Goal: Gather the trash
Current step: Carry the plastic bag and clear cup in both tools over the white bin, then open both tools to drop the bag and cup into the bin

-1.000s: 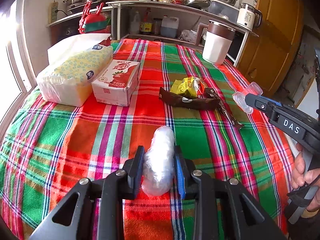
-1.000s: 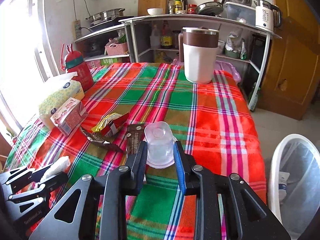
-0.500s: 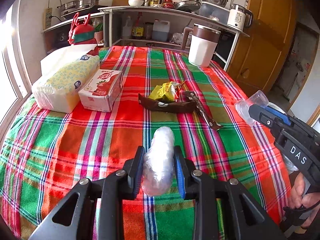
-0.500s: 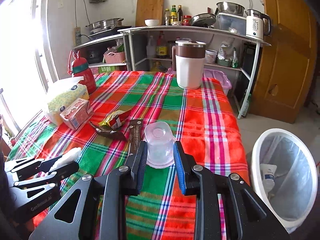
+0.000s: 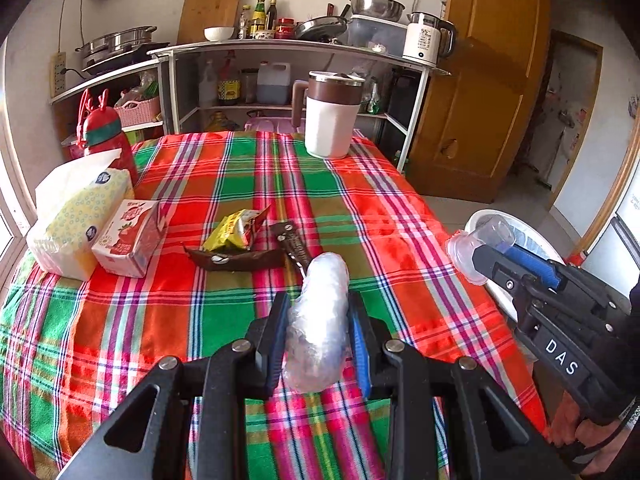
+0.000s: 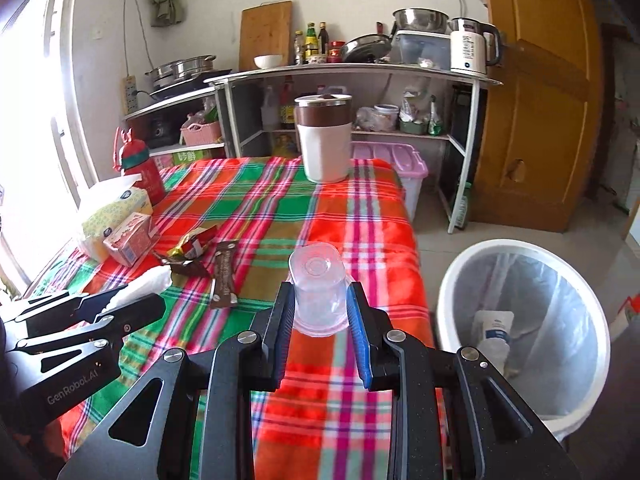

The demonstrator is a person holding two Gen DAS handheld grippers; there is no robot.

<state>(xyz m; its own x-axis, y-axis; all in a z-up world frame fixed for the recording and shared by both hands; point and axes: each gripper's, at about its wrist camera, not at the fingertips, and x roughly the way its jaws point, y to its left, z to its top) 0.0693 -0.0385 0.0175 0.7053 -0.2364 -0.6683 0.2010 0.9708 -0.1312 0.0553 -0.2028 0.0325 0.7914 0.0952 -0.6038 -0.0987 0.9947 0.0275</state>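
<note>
My left gripper (image 5: 318, 312) is shut on a crumpled clear plastic wad (image 5: 320, 320), held above the plaid tablecloth (image 5: 160, 320). My right gripper (image 6: 318, 300) is shut on a clear plastic cup (image 6: 318, 284), its base pointing away from me. In the left wrist view that cup (image 5: 476, 246) hangs at the table's right edge, in front of the white bin (image 5: 480, 220). The bin (image 6: 520, 320), lined with a clear bag, stands on the floor right of the table with a white tube inside. A yellow wrapper (image 5: 236, 228) and brown wrappers (image 5: 240, 258) lie mid-table.
A tissue pack (image 5: 76, 220), a red-and-white carton (image 5: 132, 236) and a red bottle (image 5: 104, 136) stand at the table's left. A white-and-brown jug (image 5: 330, 114) stands at the far edge. Shelves with cookware line the back wall; a wooden door (image 6: 540, 120) is at right.
Both grippers have drawn back and risen a little with their loads, swinging toward the table's right side. The white bin has come fully into view in both views.
</note>
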